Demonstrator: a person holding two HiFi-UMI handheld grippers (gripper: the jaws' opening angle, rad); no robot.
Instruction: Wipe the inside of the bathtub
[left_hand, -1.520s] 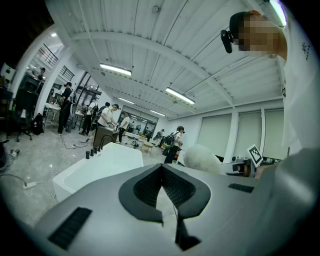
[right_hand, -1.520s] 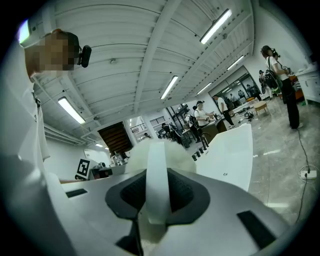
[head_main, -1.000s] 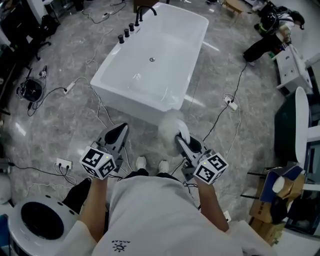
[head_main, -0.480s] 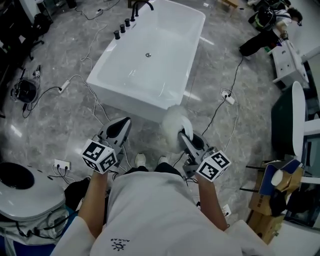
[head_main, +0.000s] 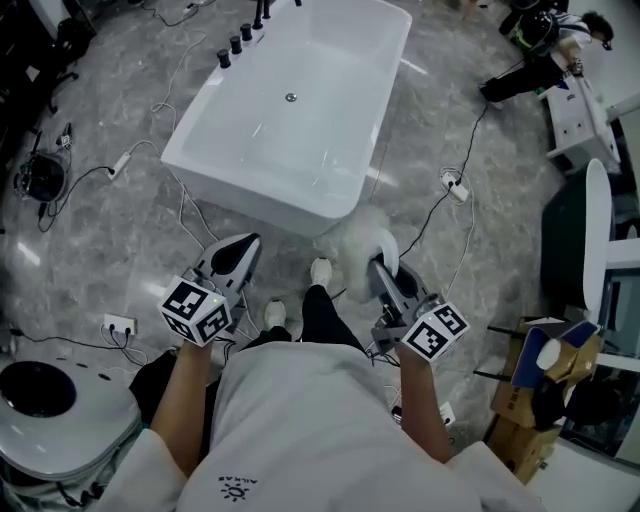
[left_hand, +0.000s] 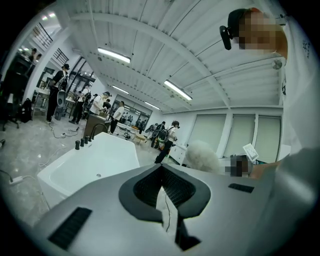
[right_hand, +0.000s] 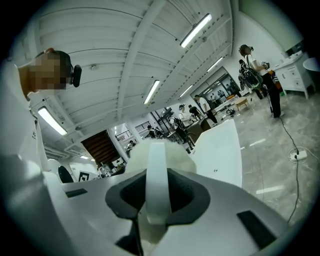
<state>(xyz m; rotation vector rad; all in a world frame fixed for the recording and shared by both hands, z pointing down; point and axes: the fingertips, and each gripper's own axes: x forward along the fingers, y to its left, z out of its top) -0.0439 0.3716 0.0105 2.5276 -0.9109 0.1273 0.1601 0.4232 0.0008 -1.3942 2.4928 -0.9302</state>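
Note:
The white rectangular bathtub (head_main: 290, 110) stands on the grey stone floor ahead of me, with its drain (head_main: 291, 97) showing; it also appears in the left gripper view as the bathtub (left_hand: 95, 160) and in the right gripper view as the bathtub (right_hand: 222, 150). My right gripper (head_main: 378, 265) is shut on the white strap (right_hand: 156, 175) of a fluffy white wiping mitt (head_main: 355, 240), held just short of the tub's near wall. My left gripper (head_main: 243, 250) is shut with nothing in it, level with the right one and left of my legs. The mitt (left_hand: 202, 156) shows past its jaws.
Black faucet and knobs (head_main: 240, 40) line the tub's far left rim. Cables and power strips (head_main: 122, 325) (head_main: 455, 190) trail over the floor. A round white fixture (head_main: 50, 420) sits at lower left, cardboard boxes (head_main: 535, 400) at lower right. My shoes (head_main: 320, 270) stand near the tub. Other people stand far off.
I have stepped closer to the tub, one foot now forward. Both grippers kept their hold and pose, the mitt now nearer the tub's near wall.

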